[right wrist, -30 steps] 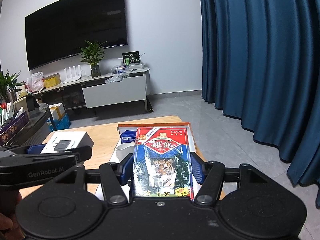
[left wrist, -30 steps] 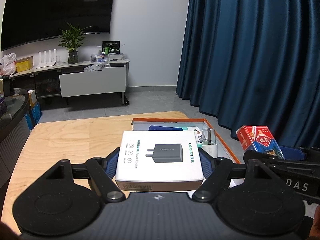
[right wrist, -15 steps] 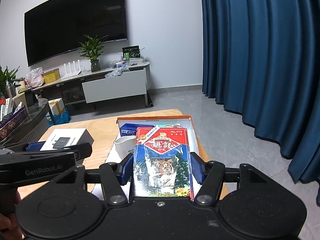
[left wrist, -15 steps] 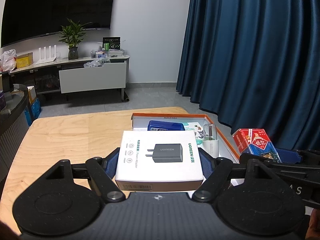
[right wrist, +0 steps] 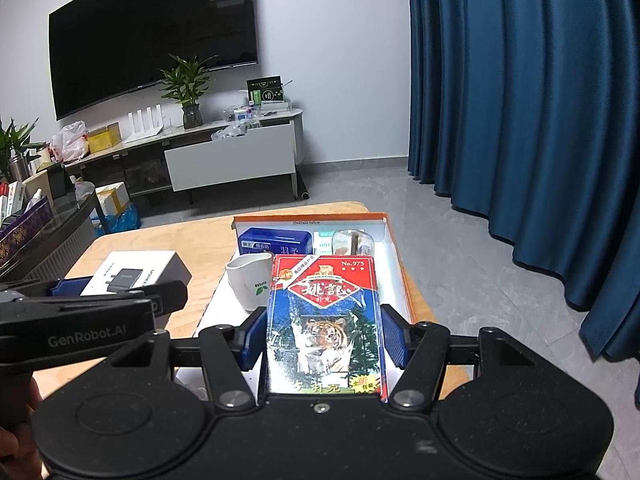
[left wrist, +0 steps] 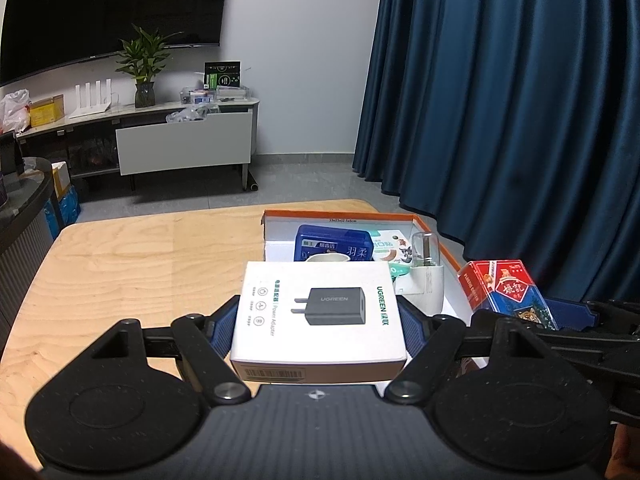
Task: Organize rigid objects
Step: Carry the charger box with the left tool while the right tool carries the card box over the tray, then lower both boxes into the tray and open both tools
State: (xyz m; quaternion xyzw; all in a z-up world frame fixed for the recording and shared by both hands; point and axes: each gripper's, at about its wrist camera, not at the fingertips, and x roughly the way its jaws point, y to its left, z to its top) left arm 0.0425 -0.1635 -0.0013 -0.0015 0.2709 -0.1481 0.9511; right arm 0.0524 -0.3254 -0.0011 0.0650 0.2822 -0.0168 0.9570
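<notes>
Together, we had both grippers clamped on boxes above the light wooden table [left wrist: 120, 264]. Our left gripper [left wrist: 319, 324] gripped a flat white cardboard power-adapter box [left wrist: 319, 312] with a dark charger printed on its lid; the blue pads [left wrist: 225, 326] pressed against its two long sides, spread about as wide as the box. Our right gripper [right wrist: 324, 338] was closed on a red and blue playing-card pack with a tiger picture [right wrist: 324, 320], squeezed at its lower half, the pack pointing forward over the tray.

Just beyond both sat a shallow white tray with an orange rim [right wrist: 400, 264], at the table's far right corner. Inside it we saw a white ceramic mug with a green leaf mark [right wrist: 252, 280] near the front, a blue rectangular box [right wrist: 275, 242] behind it, a pale teal-printed packet [left wrist: 390, 248], and a small clear-topped white bottle [left wrist: 428, 268] toward the right wall.
</notes>
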